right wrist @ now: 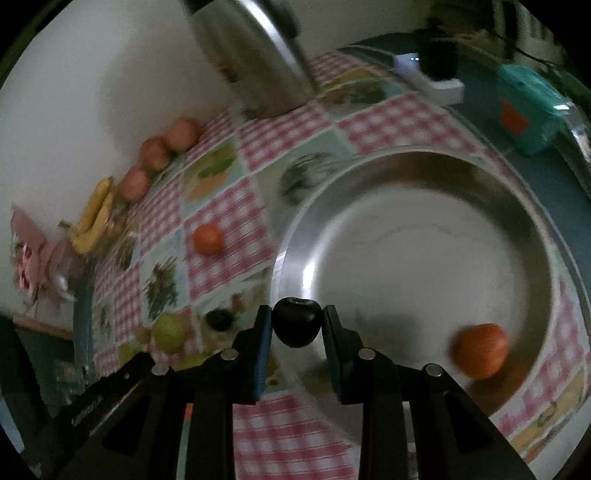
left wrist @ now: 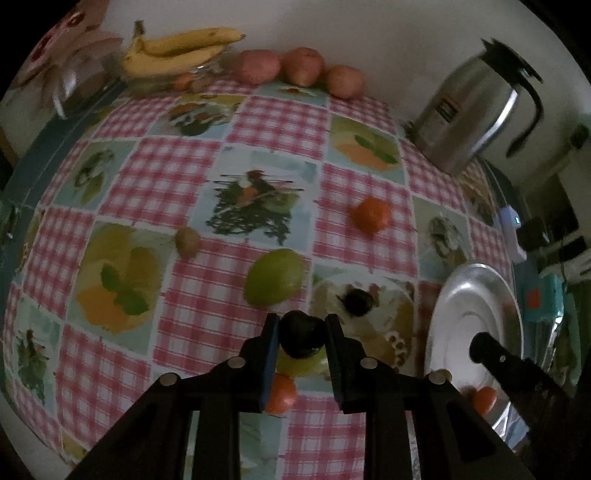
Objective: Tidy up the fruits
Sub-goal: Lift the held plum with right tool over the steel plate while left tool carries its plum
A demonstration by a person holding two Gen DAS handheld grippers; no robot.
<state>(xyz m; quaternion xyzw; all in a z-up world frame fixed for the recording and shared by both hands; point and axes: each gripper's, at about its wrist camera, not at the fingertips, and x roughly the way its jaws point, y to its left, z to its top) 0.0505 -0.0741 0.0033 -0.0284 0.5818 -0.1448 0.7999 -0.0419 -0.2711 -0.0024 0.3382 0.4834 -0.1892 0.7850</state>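
Right gripper (right wrist: pixel 296 326) clamps dark plum (right wrist: pixel 296 322) over steel bowl (right wrist: pixel 417 166).

No text is legible anywhere

Dim, low light throughout. Plain pale wall (left wrist: pixel 369 33) along far edge of worktop (left wrist: pixel 280 122). Worktop under oilcloth of pink-white check and printed food squares. Steel jug (left wrist: pixel 476 110) against wall, right of the tool. Teal box (right wrist: pixel 528 114), white device (right wrist: pixel 428 75) farther right.
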